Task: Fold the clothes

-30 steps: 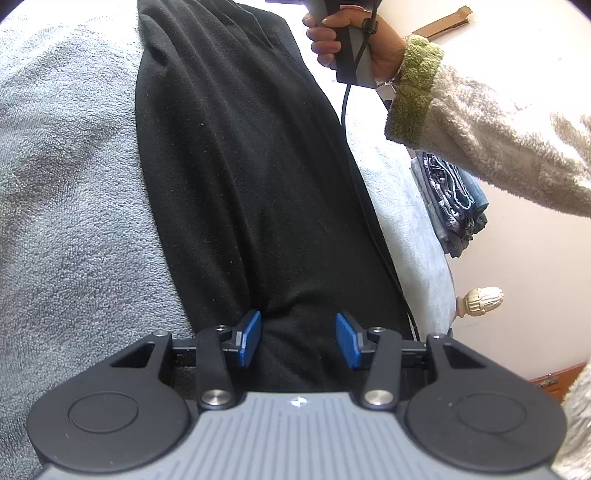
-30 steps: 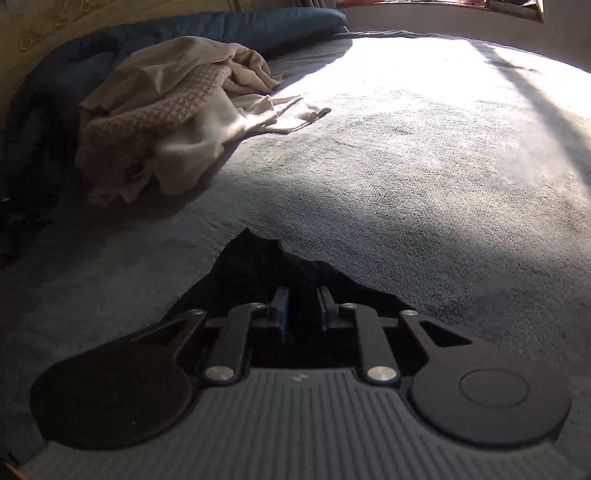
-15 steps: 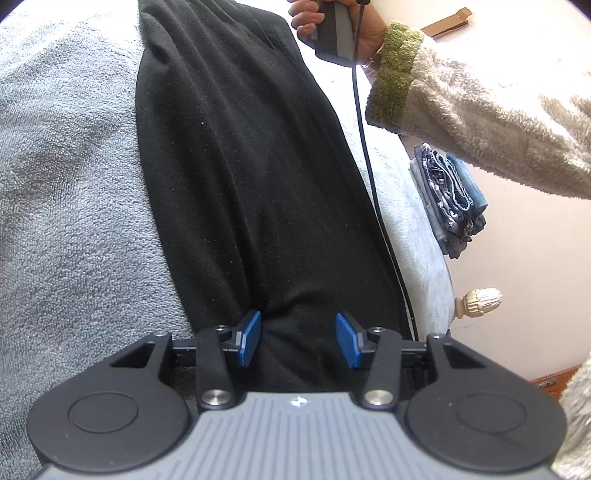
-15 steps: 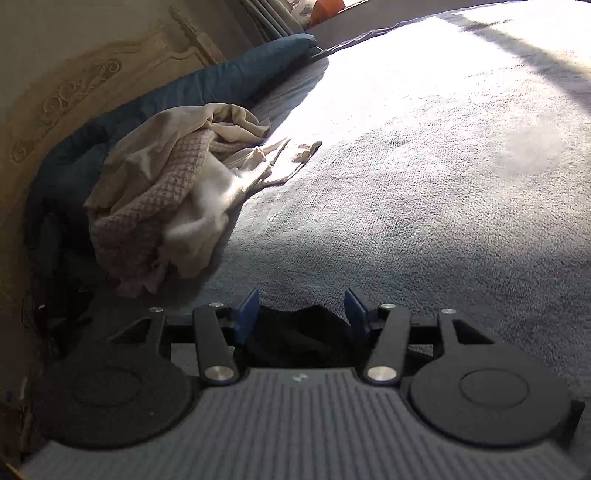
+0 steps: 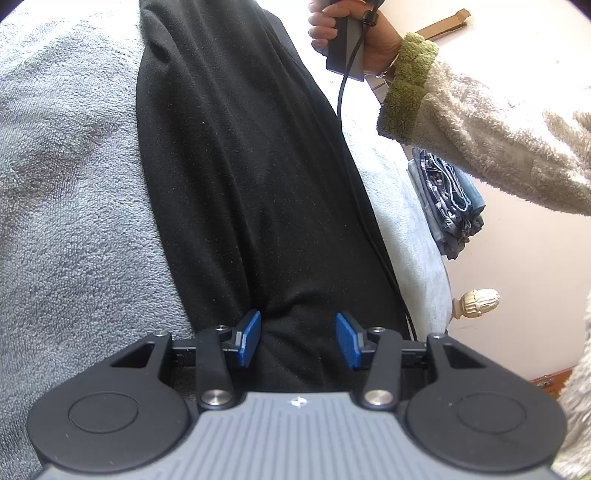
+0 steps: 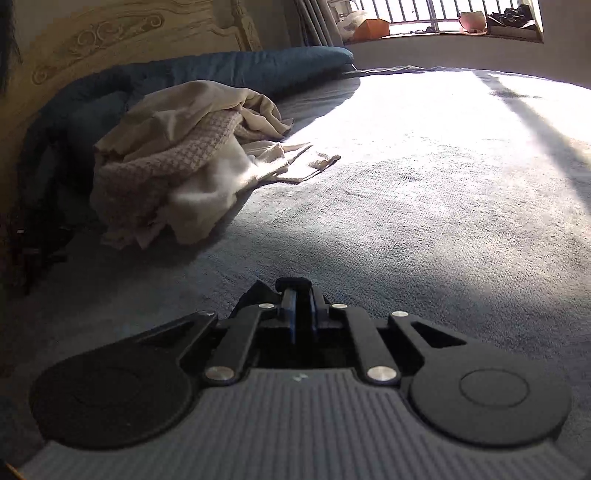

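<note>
**Black garment stretched along the bed between my two sets of jaws**

Nearest in my left wrist view, my left gripper [image 5: 298, 339] shows its two blue pads [image 5: 248, 338] standing apart. A raised fold of the black garment [image 5: 240, 166] bunches up between them. I cannot tell whether the pads press the cloth, because a sliver of space seems to show on each side.

From there the black garment runs away from me as a long dark band, lying flat on the grey bed cover [image 5: 74, 206]. Grey cover shows on both sides of it.

At the far end of the band, a hand [image 5: 354, 37] grips the handle of my other gripper, with a black cable [image 5: 341, 99] hanging down along the garment's right edge. A fuzzy cream sleeve with a green cuff [image 5: 410, 85] follows the hand. Past the bed's edge sits a stack of folded blue clothes [image 5: 447, 199] and a pale carved bedpost knob [image 5: 476, 301].

In my right wrist view, my right gripper [image 6: 303, 317] has its jaws clenched on a corner of the black garment, which pokes out just past the tips. Only this small dark piece shows.

Beyond lies open bed cover, part shadow, part bright sun. Farther left is a heap of cream clothes [image 6: 177, 166], well apart from my jaws, resting against a blue bolster [image 6: 240, 66] and a carved headboard [image 6: 110, 33].
</note>
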Demonstrator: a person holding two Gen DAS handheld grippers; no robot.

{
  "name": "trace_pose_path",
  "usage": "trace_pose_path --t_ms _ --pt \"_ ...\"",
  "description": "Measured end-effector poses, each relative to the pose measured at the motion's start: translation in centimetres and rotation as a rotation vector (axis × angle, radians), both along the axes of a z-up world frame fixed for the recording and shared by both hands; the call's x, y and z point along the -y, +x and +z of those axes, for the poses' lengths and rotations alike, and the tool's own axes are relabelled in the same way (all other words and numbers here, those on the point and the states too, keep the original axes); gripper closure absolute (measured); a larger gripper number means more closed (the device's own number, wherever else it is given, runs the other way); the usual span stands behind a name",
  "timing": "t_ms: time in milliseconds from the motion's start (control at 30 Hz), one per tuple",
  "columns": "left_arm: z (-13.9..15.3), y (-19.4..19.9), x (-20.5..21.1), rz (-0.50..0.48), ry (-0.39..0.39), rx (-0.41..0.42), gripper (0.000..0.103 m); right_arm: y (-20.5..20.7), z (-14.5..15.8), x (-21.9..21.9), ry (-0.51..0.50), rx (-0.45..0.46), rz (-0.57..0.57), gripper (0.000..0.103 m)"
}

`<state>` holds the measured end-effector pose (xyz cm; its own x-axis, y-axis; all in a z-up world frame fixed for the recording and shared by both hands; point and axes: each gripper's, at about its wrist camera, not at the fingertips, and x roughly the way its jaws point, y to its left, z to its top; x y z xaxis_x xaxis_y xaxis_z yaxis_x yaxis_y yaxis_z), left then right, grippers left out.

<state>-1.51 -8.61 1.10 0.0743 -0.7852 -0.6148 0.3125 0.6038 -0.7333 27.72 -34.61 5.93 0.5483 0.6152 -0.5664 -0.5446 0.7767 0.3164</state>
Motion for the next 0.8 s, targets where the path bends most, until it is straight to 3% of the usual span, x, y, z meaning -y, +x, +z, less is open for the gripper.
trace_pose_path --t_ms 100,267,367,500,567,667,800 --pt "-0.1 -0.1 0.2 -0.002 0.001 0.005 0.056 0.9 -1.4 0.5 0.021 -0.022 -0.068 0.097" --pt "-0.2 -0.3 0.5 0.003 0.002 0.011 0.056 2.5 -4.6 -0.2 -0.044 -0.073 -0.149 0.092" --pt "0.1 -0.1 0.8 0.005 0.002 0.013 0.056 2.6 -3.7 1.3 0.011 -0.074 -0.269 0.076" --pt "0.1 0.0 0.8 0.006 -0.003 0.007 0.056 1.2 -0.9 4.5 0.024 -0.072 -0.416 0.076" --pt "0.1 0.1 1.0 0.005 -0.001 0.004 0.056 -0.7 1.3 5.8 0.0 -0.055 -0.398 0.076" --pt "0.1 0.2 1.4 -0.001 0.004 0.008 0.056 -3.3 3.2 5.8 -0.091 -0.054 -0.25 0.076" --pt "0.4 -0.1 1.9 0.002 0.031 0.025 0.056 -4.7 2.1 3.6 -0.253 -0.05 -0.057 0.078"
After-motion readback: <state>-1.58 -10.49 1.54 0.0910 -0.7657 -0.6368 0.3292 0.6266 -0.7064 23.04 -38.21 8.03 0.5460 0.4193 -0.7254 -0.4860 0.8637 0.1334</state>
